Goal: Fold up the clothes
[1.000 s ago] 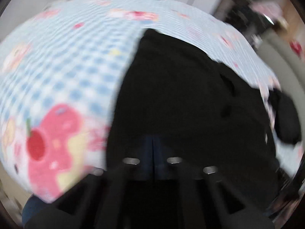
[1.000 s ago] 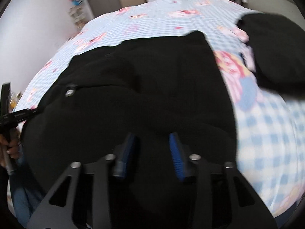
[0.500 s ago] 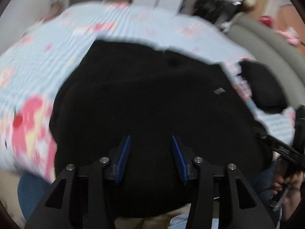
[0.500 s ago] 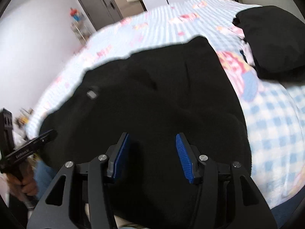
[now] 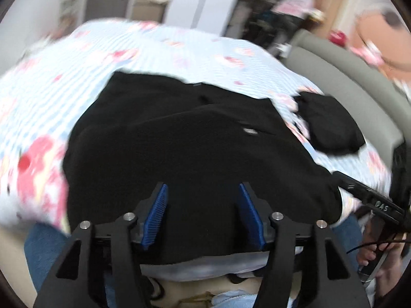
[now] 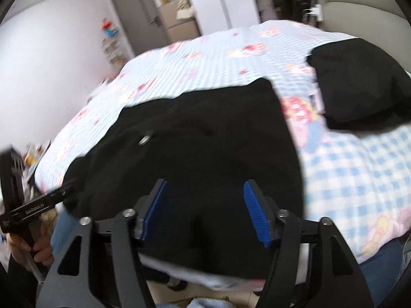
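The checked bedsheet (image 6: 205, 59) stretches ahead of both grippers, with the black garment (image 5: 195, 148) spread directly before them, its long axis running crosswise. Left gripper (image 5: 203, 215) and right gripper (image 6: 204, 211) hang released, empty, about equally near its near edge. A smaller black bundle (image 6: 359, 87) lies ahead-right.

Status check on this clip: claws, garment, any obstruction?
Left claw open, empty. Right claw open, empty. Black garment on bed, partly folded. Second dark garment lies apart.

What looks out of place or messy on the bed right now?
The black garment lies rumpled, its near edge hanging off the checked bedsheet. A second black bundle sits apart by the grey headboard. Nothing looks spilled or damaged.
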Motion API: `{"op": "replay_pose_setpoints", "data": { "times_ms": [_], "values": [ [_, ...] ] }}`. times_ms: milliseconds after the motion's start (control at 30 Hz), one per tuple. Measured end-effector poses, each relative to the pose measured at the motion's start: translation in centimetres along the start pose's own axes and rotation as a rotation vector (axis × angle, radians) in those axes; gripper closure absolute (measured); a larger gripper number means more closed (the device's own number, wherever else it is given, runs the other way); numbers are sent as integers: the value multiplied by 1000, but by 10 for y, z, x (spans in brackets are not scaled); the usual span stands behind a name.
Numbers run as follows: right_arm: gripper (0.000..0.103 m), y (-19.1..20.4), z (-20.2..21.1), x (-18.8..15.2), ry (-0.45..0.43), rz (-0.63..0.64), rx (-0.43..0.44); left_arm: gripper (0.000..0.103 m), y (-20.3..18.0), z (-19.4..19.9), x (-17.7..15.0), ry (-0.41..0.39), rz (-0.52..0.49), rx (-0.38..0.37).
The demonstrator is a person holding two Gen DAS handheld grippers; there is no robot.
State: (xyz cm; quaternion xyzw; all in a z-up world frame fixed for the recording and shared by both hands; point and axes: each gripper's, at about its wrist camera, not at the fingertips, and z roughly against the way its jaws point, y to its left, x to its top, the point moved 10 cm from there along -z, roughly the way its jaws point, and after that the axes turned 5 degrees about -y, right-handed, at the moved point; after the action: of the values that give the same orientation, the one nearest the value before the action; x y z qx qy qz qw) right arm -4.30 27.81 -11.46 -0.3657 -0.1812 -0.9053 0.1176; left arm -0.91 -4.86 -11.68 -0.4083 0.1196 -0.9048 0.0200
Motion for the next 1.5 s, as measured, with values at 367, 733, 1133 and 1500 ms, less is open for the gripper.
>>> {"op": "replay_pose_setpoints", "data": {
  "times_ms": [367, 733, 1133, 1500],
  "values": [
    [28, 23, -21, -42, 157, 82, -96, 29, -44, -34, -27, 143, -90, 62],
    [28, 6, -46, -45, 168, 113, -149, 20, -34, -68, -43, 204, -87, 70],
    [25, -28, -2, -33, 111, 4, -107, 32, 12, 4, -25, 98, 61, 92],
    [34, -76, 12, -50, 159, -6, -253, 61, 100, 42, -45, 113, 283, 233]
  ]
}}
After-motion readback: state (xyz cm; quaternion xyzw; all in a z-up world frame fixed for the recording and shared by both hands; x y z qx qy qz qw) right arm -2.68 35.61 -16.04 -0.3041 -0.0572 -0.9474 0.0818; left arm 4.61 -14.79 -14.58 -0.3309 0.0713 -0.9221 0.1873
